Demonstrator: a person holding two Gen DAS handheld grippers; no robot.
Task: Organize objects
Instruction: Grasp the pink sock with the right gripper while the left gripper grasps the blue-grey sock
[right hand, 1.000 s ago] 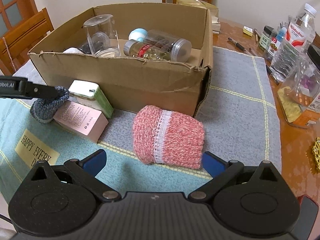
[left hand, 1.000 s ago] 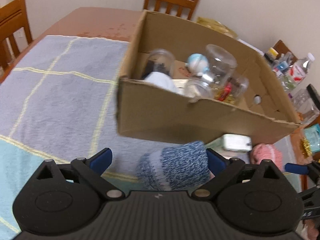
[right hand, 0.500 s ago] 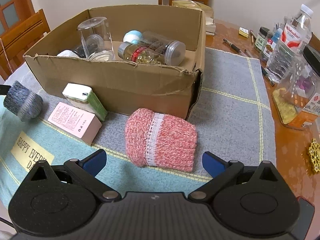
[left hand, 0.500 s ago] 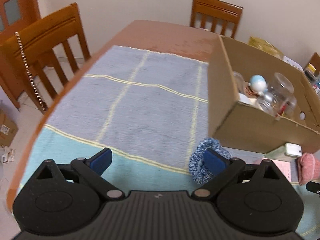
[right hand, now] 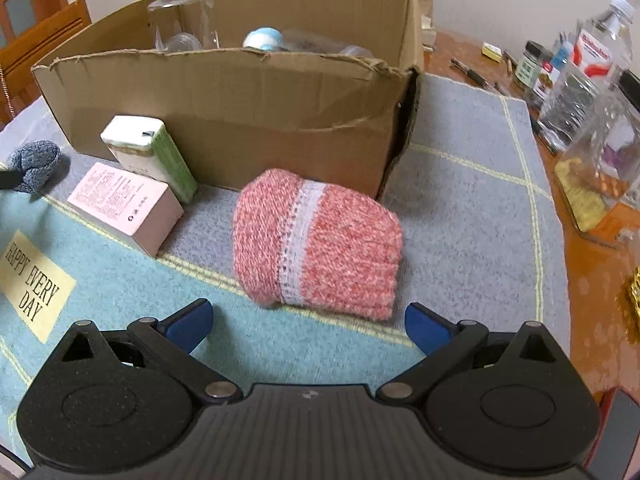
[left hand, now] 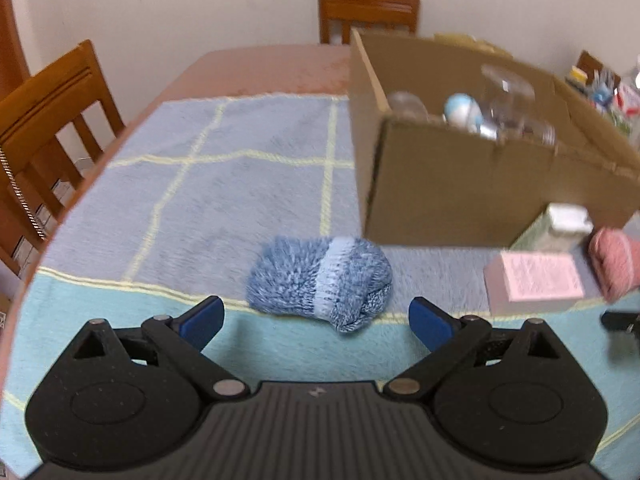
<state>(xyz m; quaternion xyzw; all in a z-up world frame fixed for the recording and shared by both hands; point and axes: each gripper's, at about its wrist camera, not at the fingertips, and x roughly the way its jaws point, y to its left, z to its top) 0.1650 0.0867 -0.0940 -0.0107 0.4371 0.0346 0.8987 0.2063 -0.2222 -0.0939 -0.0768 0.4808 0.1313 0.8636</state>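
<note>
1. The left gripper (left hand: 316, 318) is spread wide and holds nothing; the blue sock bundle (left hand: 320, 282) lies on the cloth (left hand: 200, 200) just ahead of its fingers.
2. The right gripper (right hand: 308, 326) is also wide and empty, with the pink sock bundle (right hand: 316, 244) just in front.
3. Beside that bundle lie a pink box (right hand: 124, 208) and a green box (right hand: 152, 152).
4. The green box lies against the cardboard box (right hand: 240, 120), which holds jars.
</note>
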